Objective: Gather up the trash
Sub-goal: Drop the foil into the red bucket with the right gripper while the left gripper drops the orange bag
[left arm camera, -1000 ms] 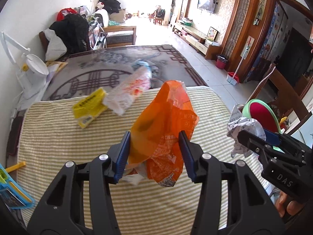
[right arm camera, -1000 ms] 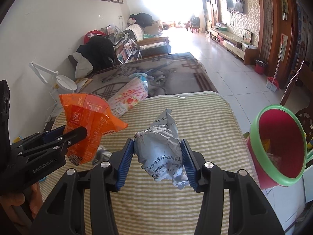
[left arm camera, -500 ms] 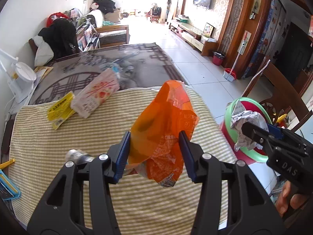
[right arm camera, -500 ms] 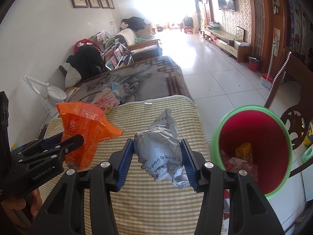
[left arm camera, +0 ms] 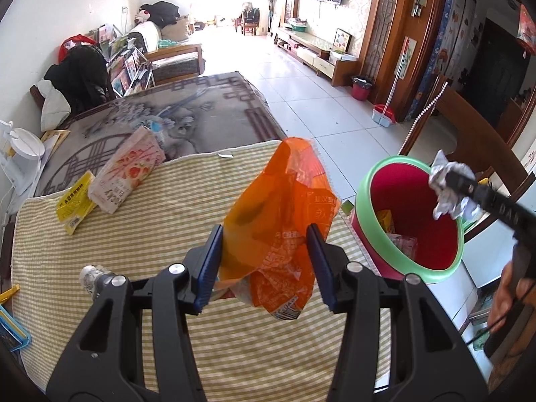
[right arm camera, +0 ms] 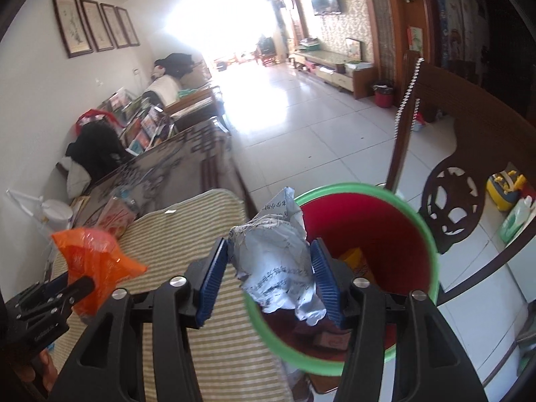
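Observation:
My left gripper (left arm camera: 264, 234) is shut on a crinkled orange plastic bag (left arm camera: 284, 207), held above the striped tablecloth (left arm camera: 167, 234). My right gripper (right arm camera: 269, 251) has a crumpled ball of white printed paper (right arm camera: 274, 261) between its blue pads, which still touch it as the jaws are opening. The paper hangs over the near rim of the red bin with a green rim (right arm camera: 361, 187). Some trash lies inside the bin. In the left wrist view the bin (left arm camera: 428, 276) stands beside the table's right edge, with the paper (left arm camera: 449, 184) above it.
A pink packet (left arm camera: 127, 174), a yellow packet (left arm camera: 75, 204) and a small crumpled grey piece (left arm camera: 92, 276) lie on the cloth. A carved wooden chair (right arm camera: 469, 174) stands just behind the bin. A blue tray (left arm camera: 10, 331) sits at the table's left edge.
Both grippers have moved to the right across the table. The paper ball, earlier over the cloth, now hangs over the bin's opening; the orange bag has come closer to the bin.

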`<control>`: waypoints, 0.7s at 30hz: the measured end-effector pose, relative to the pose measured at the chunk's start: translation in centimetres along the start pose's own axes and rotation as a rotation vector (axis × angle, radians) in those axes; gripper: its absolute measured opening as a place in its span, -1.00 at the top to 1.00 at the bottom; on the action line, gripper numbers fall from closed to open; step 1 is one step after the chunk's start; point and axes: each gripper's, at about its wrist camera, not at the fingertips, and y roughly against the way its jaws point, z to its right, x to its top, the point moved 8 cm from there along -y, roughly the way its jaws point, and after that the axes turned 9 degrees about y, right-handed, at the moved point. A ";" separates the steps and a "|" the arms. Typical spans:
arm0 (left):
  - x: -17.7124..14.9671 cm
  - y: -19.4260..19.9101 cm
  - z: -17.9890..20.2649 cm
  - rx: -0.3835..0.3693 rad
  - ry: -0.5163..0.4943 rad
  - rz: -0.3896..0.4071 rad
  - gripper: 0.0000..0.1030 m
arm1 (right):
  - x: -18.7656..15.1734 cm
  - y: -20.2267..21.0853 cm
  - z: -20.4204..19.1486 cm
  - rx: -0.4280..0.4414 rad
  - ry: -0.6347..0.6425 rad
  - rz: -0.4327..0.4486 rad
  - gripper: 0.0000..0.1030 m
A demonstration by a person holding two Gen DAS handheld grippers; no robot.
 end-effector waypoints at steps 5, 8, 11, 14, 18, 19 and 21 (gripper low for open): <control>0.3 -0.8 3.0 -0.040 -0.040 -0.006 0.07 | 0.5 0.0 3.6 -0.037 -0.066 0.035 -0.55; 0.6 -1.6 6.1 -0.099 -0.079 -0.014 0.07 | 0.4 1.1 5.9 -0.067 -0.110 0.079 -0.59; 0.7 -2.8 10.4 -0.170 -0.139 -0.024 0.07 | -0.5 2.1 8.2 -0.084 -0.170 0.096 -0.60; 0.5 -4.0 13.8 -0.213 -0.188 -0.044 0.07 | -2.0 3.2 10.5 -0.129 -0.211 0.089 -0.60; 0.3 -5.6 18.0 -0.263 -0.242 -0.075 0.07 | -3.5 5.0 13.1 -0.195 -0.261 0.092 -0.60; 0.2 -5.8 19.0 -0.274 -0.256 -0.077 0.07 | -3.7 5.5 13.6 -0.208 -0.273 0.095 -0.60; 0.1 -6.0 20.3 -0.288 -0.282 -0.082 0.04 | -4.2 6.5 14.5 -0.234 -0.290 0.104 -0.60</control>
